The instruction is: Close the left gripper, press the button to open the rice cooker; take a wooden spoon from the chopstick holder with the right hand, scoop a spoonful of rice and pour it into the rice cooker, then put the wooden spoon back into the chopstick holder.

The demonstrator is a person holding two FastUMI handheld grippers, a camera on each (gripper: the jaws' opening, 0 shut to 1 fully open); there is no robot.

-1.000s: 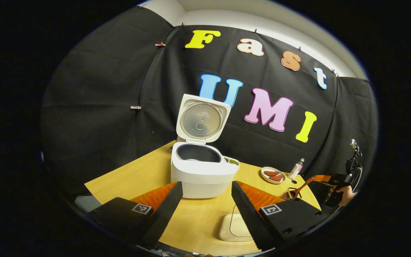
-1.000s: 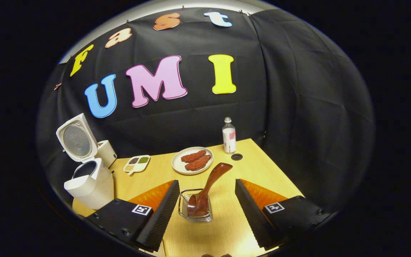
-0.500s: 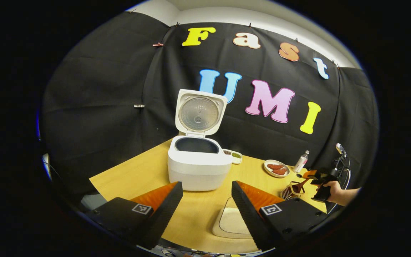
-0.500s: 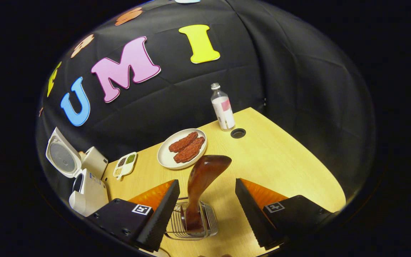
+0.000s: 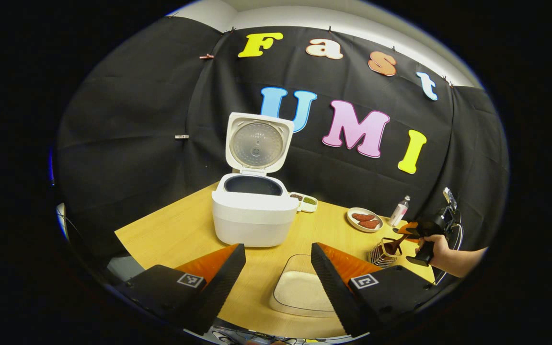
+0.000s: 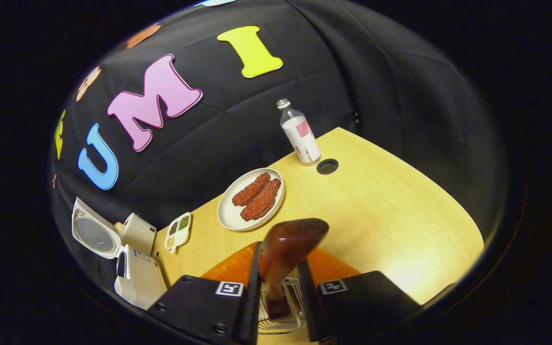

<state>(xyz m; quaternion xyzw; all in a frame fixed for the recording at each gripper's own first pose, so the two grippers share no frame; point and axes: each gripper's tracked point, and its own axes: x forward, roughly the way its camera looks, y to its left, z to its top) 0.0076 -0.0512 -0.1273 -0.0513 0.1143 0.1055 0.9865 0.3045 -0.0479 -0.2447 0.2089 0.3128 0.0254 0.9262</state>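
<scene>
- The right gripper (image 6: pixel 278 282) has its fingers drawn in on the handle of the wooden spoon (image 6: pixel 285 251), one finger pressing each side of it; the broad rounded end of the handle stands up above the fingertips, tilted a little to the right in the right gripper view.
- The spoon's lower part sits inside the wire chopstick holder (image 6: pixel 281 311), directly below the gripper; whether the bowl has lifted off the holder's floor cannot be told.
- In the left gripper view the holder (image 5: pixel 384 253) stands near the right edge of the wooden table (image 5: pixel 180 230), with the right gripper (image 5: pixel 417 232) above it and a hand (image 5: pixel 436 247) around its grip.
- The left gripper (image 5: pixel 278 278) hangs with fingers spread wide, nothing between them, above the near edge of the table; a clear tray of rice (image 5: pixel 302 290) lies just beyond its fingers.
- The white rice cooker (image 5: pixel 254 215) stands mid-table, lid upright, dark inner pot exposed.
- Towards the far edge: a divided dish of grains (image 6: pixel 178 230), a plate of red-brown food (image 6: pixel 252 199), and a small bottle (image 6: pixel 299 134) beside a round hole in the tabletop (image 6: pixel 327 166).
</scene>
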